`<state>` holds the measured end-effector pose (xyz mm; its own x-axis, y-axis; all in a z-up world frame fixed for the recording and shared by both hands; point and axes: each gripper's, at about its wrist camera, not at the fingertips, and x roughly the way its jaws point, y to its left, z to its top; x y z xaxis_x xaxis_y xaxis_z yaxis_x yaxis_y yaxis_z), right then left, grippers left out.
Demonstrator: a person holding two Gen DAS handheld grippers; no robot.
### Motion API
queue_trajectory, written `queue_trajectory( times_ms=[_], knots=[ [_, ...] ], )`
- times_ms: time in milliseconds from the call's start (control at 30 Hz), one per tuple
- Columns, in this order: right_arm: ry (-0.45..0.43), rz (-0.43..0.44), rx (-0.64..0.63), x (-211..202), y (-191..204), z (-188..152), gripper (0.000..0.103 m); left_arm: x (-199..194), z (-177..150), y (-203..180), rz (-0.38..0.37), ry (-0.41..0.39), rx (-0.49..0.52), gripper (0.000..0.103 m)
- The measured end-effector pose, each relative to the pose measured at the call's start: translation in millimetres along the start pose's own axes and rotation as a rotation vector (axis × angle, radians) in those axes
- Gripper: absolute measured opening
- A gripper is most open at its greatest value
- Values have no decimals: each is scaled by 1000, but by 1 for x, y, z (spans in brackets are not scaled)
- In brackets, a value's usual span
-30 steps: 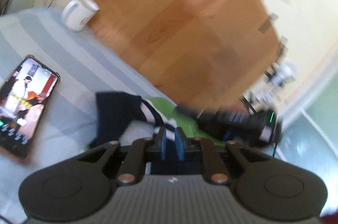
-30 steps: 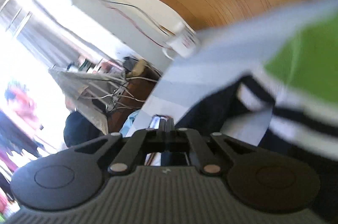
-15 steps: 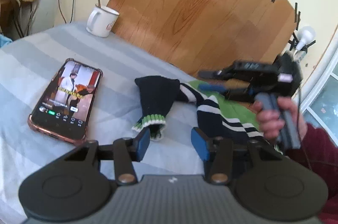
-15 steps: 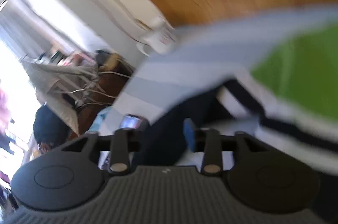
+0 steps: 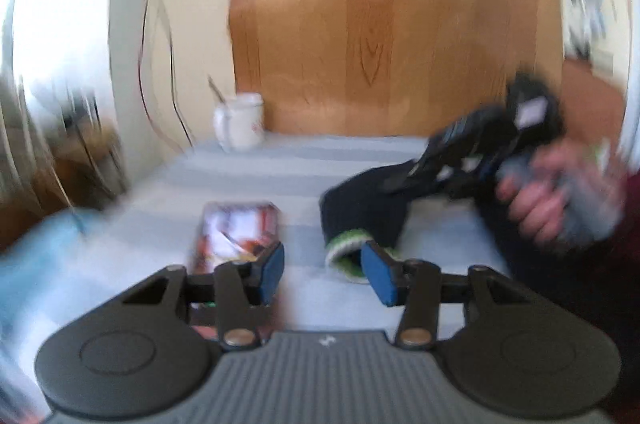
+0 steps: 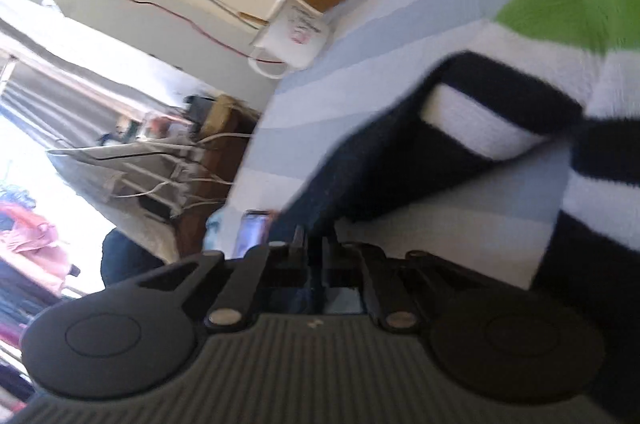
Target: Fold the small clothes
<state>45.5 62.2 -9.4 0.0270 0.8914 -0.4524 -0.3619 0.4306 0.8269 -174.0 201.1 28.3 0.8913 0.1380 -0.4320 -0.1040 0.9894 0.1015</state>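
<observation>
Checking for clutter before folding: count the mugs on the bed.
1. The white mug stands at the far edge of the striped bedding, against the wooden headboard. Blur could hide others.

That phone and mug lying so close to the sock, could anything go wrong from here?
Possibly. The phone lies just ahead of the open left gripper, beside the sock, so a reach for the green cuff could knock it. The right gripper looks shut on the sock's dark fabric; a sideways pull might drag cloth across the phone. The mug at the bed's far edge could tip if the striped sheet shifts.
</observation>
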Motion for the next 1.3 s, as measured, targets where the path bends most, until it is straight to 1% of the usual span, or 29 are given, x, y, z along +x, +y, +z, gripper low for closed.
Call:
queue_trajectory(
  times_ms=[67, 100, 133, 200, 300, 367, 400, 467, 533, 567, 600, 633, 700, 733, 767, 800, 867, 933, 1000, 1067, 1133, 1233, 1300],
  knots=[
    [-4, 32, -20, -13, 11, 2, 9, 2, -6, -20, 74, -29, 181, 44],
    [-6, 45, -32, -21, 16, 3, 9, 3, -10, -28, 86, -45, 245, 44],
    [-11, 56, -45, -29, 22, 5, 9, 5, -14, -36, 88, -61, 305, 44],
    [-21, 66, -72, -42, 34, 8, 9, 10, -17, -47, 64, -63, 350, 48],
    [-21, 41, -131, -58, 56, 13, 9, 15, -14, -55, 20, -62, 334, 52],
    [-7, 14, -187, -64, 70, 15, 10, 13, -12, -60, -16, -83, 316, 57],
    [7, 0, -218, -64, 79, 15, 11, 11, -11, -62, -33, -95, 314, 58],
    [27, -18, -269, -58, 91, 16, 12, 7, -10, -63, -72, -118, 312, 60],
    [58, -33, -292, -39, 97, 18, 18, 4, -8, -62, -105, -123, 293, 60],
    [79, -38, -294, -25, 98, 18, 34, 3, -8, -61, -112, -119, 284, 60],
    [108, -39, -292, -10, 98, 17, 54, 2, -8, -60, -109, -116, 279, 61],
    [127, -44, -283, 3, 96, 17, 57, 1, -8, -59, -97, -113, 276, 63],
    [122, -69, -268, 17, 90, 17, 57, 0, -6, -56, -68, -110, 266, 65],
    [105, -57, -260, 16, 87, 18, 57, -1, -6, -54, -56, -109, 259, 68],
    [82, -45, -248, 12, 82, 20, 57, -2, -6, -52, -45, -107, 251, 74],
    [56, -42, -234, 4, 77, 23, 57, -1, -6, -51, -37, -104, 245, 77],
    [8, -48, -231, -14, 69, 28, 57, 6, -8, -51, -38, -87, 243, 78],
    [-50, -81, -240, -33, 62, 32, 57, 16, -9, -54, -35, -67, 251, 79],
    [-80, -90, -220, -48, 52, 35, 57, 29, -11, -57, -19, -49, 261, 79],
    [-92, -85, -186, -56, 45, 37, 57, 44, -9, -61, 0, -39, 271, 79],
    [-92, -91, -179, -56, 41, 36, 57, 58, -7, -65, 9, -24, 283, 79],
    [-70, -93, -184, -51, 36, 31, 57, 74, -2, -66, 2, 18, 274, 79],
    [-53, -94, -176, -44, 31, 28, 57, 82, 3, -67, 4, 20, 268, 81]
  ],
)
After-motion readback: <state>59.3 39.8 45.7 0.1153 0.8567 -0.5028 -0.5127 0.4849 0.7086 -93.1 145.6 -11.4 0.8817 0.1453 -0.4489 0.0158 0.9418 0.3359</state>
